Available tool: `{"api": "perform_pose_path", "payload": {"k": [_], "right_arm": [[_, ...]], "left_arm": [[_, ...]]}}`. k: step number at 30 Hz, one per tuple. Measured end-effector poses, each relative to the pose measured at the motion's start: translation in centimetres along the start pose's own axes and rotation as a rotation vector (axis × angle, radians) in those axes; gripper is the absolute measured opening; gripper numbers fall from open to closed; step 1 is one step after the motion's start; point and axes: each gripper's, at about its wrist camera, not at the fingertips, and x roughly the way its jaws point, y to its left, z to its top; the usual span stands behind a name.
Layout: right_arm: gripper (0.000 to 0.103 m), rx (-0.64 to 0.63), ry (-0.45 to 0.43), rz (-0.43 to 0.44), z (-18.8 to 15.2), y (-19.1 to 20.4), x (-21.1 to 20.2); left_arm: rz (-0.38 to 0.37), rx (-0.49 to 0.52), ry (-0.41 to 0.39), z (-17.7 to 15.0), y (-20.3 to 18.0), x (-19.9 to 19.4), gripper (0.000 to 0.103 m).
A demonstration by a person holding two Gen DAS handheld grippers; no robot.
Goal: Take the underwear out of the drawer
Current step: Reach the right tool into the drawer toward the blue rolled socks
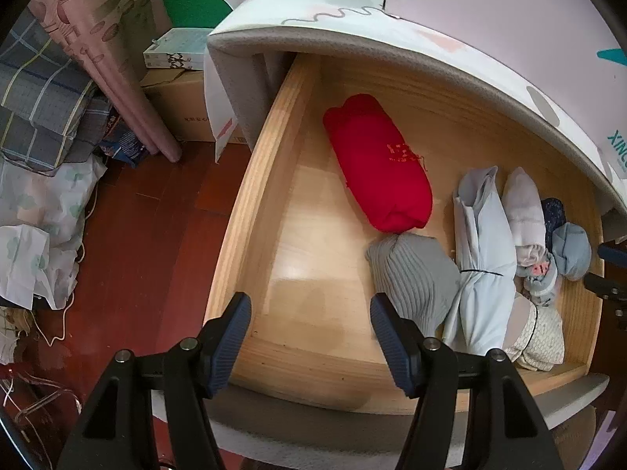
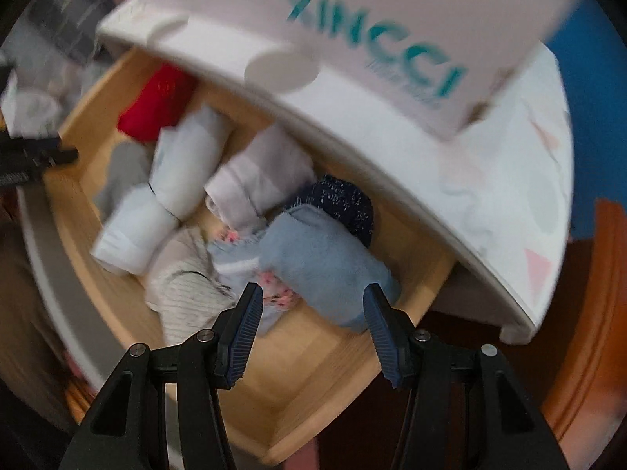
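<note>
1. Drawer (image 1: 274,180): pulled out from under a white patterned top (image 1: 352,27); pale wood walls and floor; the left half of the floor is bare, the clothes lie to the right.
2. Contents, left wrist view: a red roll (image 1: 378,164) lies toward the back; a grey ribbed roll (image 1: 415,278) lies just in front of it, touching its near end; a pale blue bundle (image 1: 484,258) stands beside the grey one; a white roll (image 1: 525,211), a dark speckled piece (image 1: 553,211) and a blue fuzzy bundle (image 1: 572,250) crowd the right end; a cream patterned piece (image 1: 542,337) sits at the front right corner (which of these is the underwear cannot be told).
3. Left gripper (image 1: 311,340): fingers wide apart, holding nothing; it hovers over the front wall of the drawer, its right finger (image 1: 388,337) in line with the grey ribbed roll, contact not confirmed.
4. Right gripper (image 2: 313,333): fingers wide apart, holding nothing; picture blurred; it sits low over the right end of the drawer, with the blue fuzzy bundle (image 2: 325,266) just ahead between the fingertips and a pink-spotted piece (image 2: 278,293) by the left finger (image 2: 245,329).
5. A white box (image 2: 372,39) with teal lettering lies on the top above the drawer.
6. Surroundings: red-brown floor (image 1: 149,211); cardboard box (image 1: 184,105); pink curtain (image 1: 117,58).
</note>
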Motion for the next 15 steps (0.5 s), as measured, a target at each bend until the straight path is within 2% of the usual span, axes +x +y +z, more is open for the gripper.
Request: {"api": "perform_pose_path", "payload": {"k": [8,13,15], "right_arm": [[0.063,-0.114,0.025,-0.085,0.8,1.1,3.5],[0.063,-0.085,0.015,-0.08,1.0,0.6,4.6],[0.057,-0.053,-0.001,-0.067,1.0,0.2,4.6]], "left_arm": [[-0.007,-0.009,0.016,0.0,0.1,0.2,0.065],[-0.011,-0.015,0.023,0.0,0.2,0.3,0.065],[-0.013,-0.016,0.025,0.0,0.2,0.3,0.065]]}}
